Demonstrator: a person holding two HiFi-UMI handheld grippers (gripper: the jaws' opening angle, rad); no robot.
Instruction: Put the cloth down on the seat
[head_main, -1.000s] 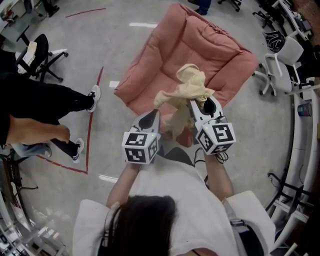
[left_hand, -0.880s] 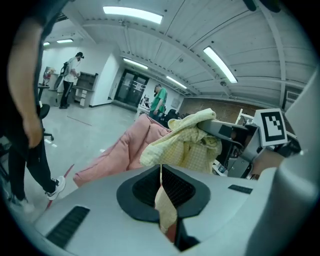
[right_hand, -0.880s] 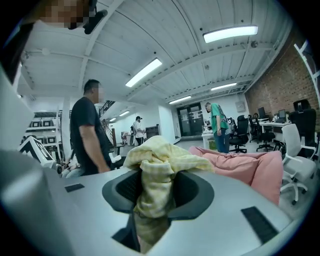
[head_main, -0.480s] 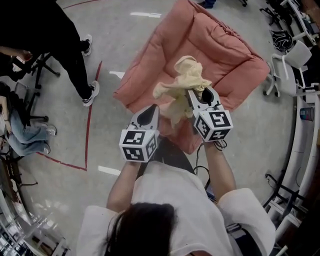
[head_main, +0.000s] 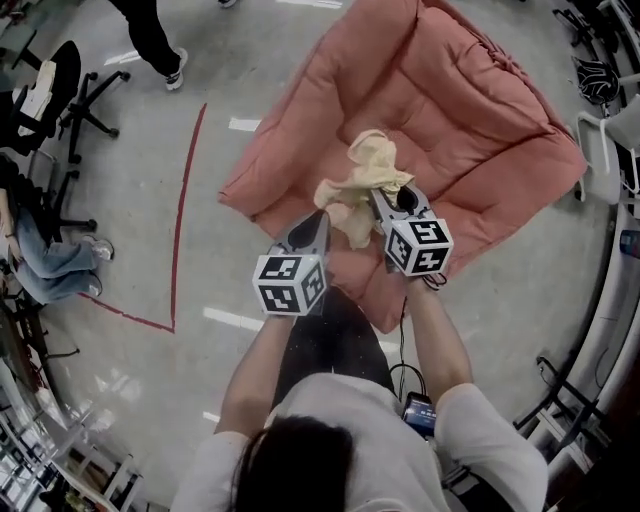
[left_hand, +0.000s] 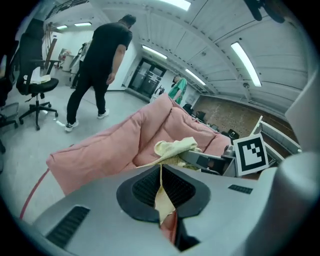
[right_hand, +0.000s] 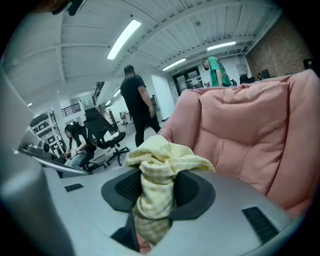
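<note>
We see the pale yellow cloth (head_main: 368, 170) held up between the two tongs, over the front part of the seat cushion (head_main: 470, 130) of the pink armchair (head_main: 290, 150); whether its hanging end already touches the cushion, we cannot tell. The left gripper (head_main: 321, 215) has its jaws almost pressed together, and they pinch only a thin edge of the cloth, which passes as a narrow strip between the dark pads (left_hand: 142, 189); the right gripper (head_main: 380, 193) pinches a thick, twisted bunch of the same cloth, and the fabric fills the gap between its pads from side to side; these jaws have just been opening a little, but the bunch is between them and looks squeezed. The loose top of the cloth stands up in folds above the right gripper's tips, and a flap spreads towards the left gripper. Both grippers point forward and downward at the armchair, side by side, the left one a little nearer to us.

Around the armchair is a grey floor (head_main: 130, 210) with a red tape line (head_main: 188, 190); a black office chair (head_main: 72, 85) stands at the left, well apart; a person in black clothes (left_hand: 100, 60) walks beyond the armchair.
</note>
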